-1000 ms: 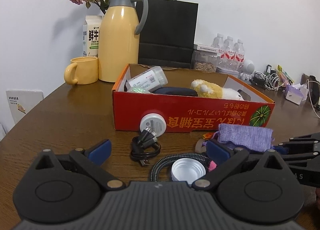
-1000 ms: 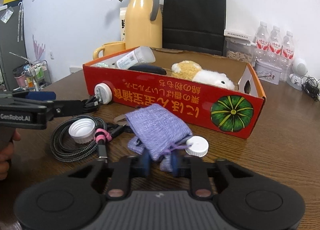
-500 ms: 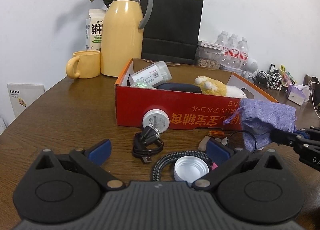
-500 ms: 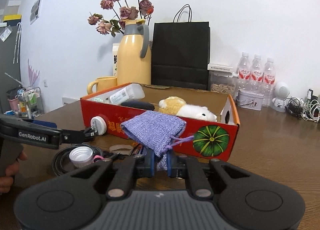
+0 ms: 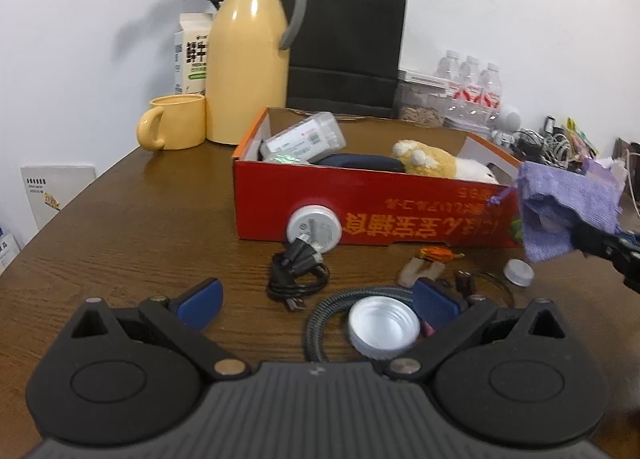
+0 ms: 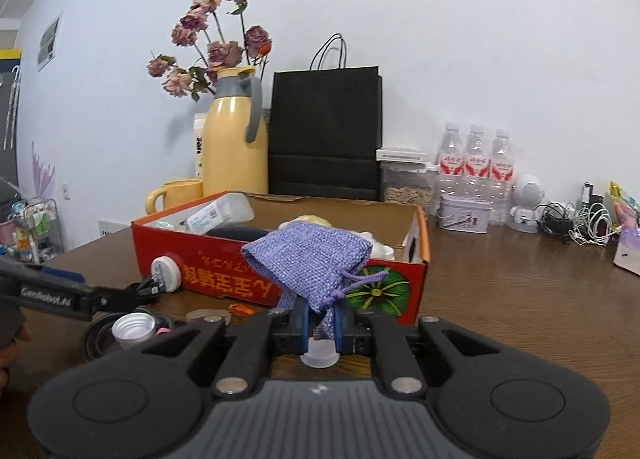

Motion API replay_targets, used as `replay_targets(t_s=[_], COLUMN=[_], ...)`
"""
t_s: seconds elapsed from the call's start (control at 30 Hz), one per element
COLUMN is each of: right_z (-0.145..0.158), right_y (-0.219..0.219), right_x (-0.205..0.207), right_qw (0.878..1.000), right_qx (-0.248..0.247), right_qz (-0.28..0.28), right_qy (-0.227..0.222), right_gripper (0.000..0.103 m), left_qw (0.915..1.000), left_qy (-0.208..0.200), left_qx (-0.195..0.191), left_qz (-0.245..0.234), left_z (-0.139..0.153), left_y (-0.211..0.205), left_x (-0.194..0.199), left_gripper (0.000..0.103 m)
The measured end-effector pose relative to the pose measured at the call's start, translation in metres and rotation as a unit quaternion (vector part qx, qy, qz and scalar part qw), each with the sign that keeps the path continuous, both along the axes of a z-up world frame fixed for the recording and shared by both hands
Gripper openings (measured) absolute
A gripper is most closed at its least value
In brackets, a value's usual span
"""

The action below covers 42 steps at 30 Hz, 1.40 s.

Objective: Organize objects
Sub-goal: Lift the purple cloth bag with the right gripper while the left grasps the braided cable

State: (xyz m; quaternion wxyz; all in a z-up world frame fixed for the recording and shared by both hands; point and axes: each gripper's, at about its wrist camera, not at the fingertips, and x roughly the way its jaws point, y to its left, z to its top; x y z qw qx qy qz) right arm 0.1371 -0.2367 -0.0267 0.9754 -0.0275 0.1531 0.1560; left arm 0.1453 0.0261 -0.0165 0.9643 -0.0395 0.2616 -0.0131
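My right gripper (image 6: 320, 321) is shut on the lower edge of a purple drawstring pouch (image 6: 308, 259). It holds the pouch in the air in front of the right part of the red cardboard box (image 6: 240, 283). In the left wrist view the pouch (image 5: 568, 211) hangs at the box's (image 5: 400, 215) right end. The box holds a clear plastic bottle (image 5: 304, 137), a dark case (image 5: 360, 161) and a plush toy (image 5: 432, 159). My left gripper (image 5: 316, 301) stands open low over the table, with a metal lid (image 5: 383, 329) and a braided cable (image 5: 320, 323) by its right finger.
A round tin (image 5: 314, 228) leans on the box front, with a coiled black cable (image 5: 298, 273) before it. A small white cap (image 5: 518, 272) lies on the table. Behind the box stand a yellow thermos (image 5: 248, 59), mug (image 5: 176, 121), black paper bag (image 5: 348, 47) and water bottles (image 6: 476, 167).
The right gripper has lifted the purple pouch off the table to the height of the box rim. The white cap beside it stayed on the table. The left gripper kept still.
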Motion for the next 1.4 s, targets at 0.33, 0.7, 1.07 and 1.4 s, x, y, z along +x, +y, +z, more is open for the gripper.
replay_targets(t_s=[0.33, 0.7, 1.07, 1.4], right_z=[0.000, 0.000, 0.000, 0.001], right_y=[-0.003, -0.004, -0.003, -0.003], right_x=[-0.004, -0.007, -0.011, -0.013], right_qw=[1.000, 1.000, 0.999, 0.999], right_qx=[0.006, 0.012, 0.015, 0.016], right_qz=[0.008, 0.026, 0.043, 0.047], right_qy=[-0.005, -0.013, -0.016, -0.017], right_gripper=[0.011, 0.011, 0.011, 0.011], left_qw=[0.9972, 0.9905, 0.9915, 0.9903], left_qy=[0.066, 0.122, 0.106, 0.108], left_qx=[-0.033, -0.027, 0.009, 0.016], left_qz=[-0.001, 0.058, 0.075, 0.085], left_z=[-0.001, -0.003, -0.011, -0.012], left_y=[-0.022, -0.045, -0.060, -0.059], left_x=[0.004, 0.027, 0.024, 0.023], left_gripper=[0.103, 0.103, 0.103, 0.103])
